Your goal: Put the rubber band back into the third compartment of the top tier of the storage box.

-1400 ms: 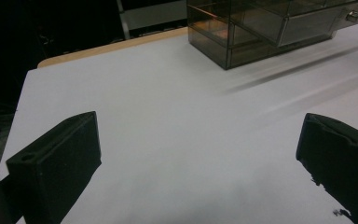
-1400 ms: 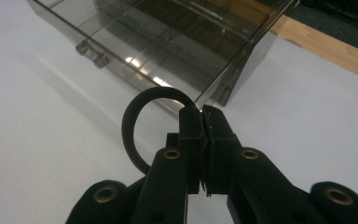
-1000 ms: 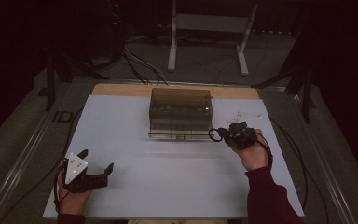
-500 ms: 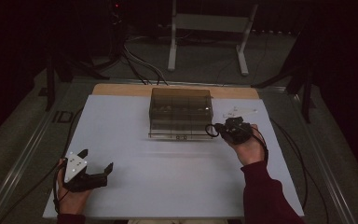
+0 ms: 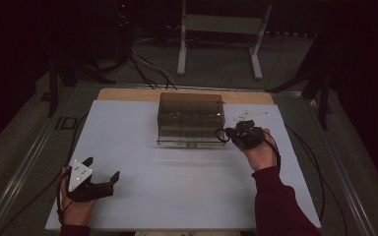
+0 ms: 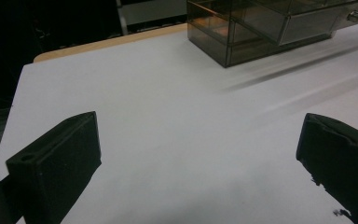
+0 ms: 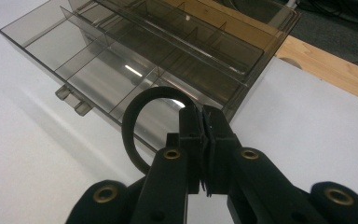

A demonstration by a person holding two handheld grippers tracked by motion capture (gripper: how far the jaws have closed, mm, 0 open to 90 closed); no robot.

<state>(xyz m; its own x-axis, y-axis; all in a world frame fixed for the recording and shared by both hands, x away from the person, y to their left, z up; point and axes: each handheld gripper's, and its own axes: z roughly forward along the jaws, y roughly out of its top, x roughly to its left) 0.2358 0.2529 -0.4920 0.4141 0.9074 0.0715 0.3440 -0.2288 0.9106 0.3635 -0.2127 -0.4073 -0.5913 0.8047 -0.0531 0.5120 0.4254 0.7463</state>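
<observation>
A: Now the black loop [image 7: 137,123] sits pinched in the right gripper [image 7: 204,122], jaws closed on one end, curve hanging over the open drawer [image 7: 98,65] of the smoky organizer [image 5: 191,118].

B: Change since a second ago?

A: Right hand [image 5: 261,152] has crept left, from beside the organizer's right end to its front corner. Loop [image 5: 221,135] now overlaps the drawer edge. Reads as lining up a drop into a compartment; not yet released.

B: Left side?

A: Left gripper [image 5: 101,177] unmoved near the desk's [image 5: 177,187] front left corner, jaws wide apart, empty.

B: View differences?

A: Right gripper view shows the dividers and that the near compartments look empty; high view is too dim for that. High view alone places some small white pieces [image 5: 248,115] behind the right hand. Left gripper view gives the organizer's [image 6: 261,28] side, drawer pulled out.
</observation>
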